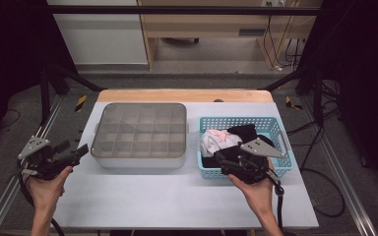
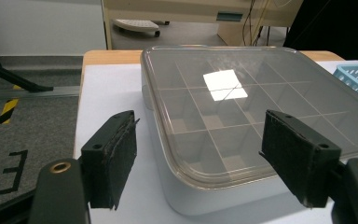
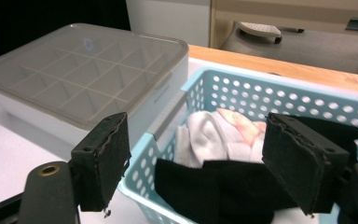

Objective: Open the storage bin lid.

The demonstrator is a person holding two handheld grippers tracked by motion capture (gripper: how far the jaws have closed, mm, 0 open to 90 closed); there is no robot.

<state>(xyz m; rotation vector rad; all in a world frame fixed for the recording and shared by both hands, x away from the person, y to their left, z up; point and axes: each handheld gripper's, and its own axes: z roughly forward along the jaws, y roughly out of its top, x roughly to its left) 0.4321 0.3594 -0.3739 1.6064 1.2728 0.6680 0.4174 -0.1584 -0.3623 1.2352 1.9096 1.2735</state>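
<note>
Right tongs [image 3: 196, 158] released, just above black sock [image 3: 223, 191] in basket [image 3: 279, 100] — nothing grasped. Left tongs [image 2: 198, 158] released before lidded box [image 2: 242, 116] — sorting not begun.

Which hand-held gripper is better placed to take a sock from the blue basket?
The right hand-held gripper, probably: it hovers open at the blue basket, above the black sock. The left hand-held gripper is beside the lidded box.

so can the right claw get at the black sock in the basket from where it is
Probably yes. The right claw hangs open at the near edge of the blue basket, and the black sock lies on top just beyond its jaws. The basket has no cover and nothing sits between them.
</note>
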